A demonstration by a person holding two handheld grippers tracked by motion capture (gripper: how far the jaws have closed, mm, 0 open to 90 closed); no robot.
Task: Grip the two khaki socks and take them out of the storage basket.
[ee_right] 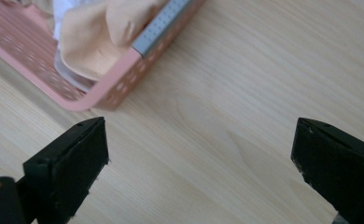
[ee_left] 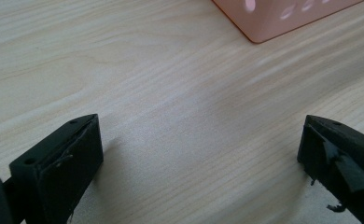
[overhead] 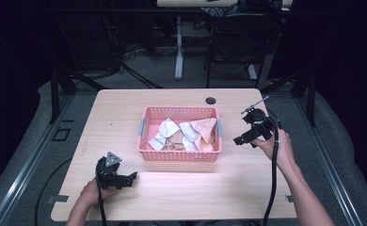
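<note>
Pink basket sits between two gaping tongs, untouched.

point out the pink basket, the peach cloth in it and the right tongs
pink basket (overhead: 179, 156), high view, on its near wall
peach cloth (overhead: 206, 128), high view, on the middle of the fold
right tongs (overhead: 245, 136), high view, midway between its open tips

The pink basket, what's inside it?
The pink basket holds crumpled cloths: white ones in the middle and a peach one at its right end. They are heaped up, so whatever lies beneath them and the basket's floor are covered.
</note>
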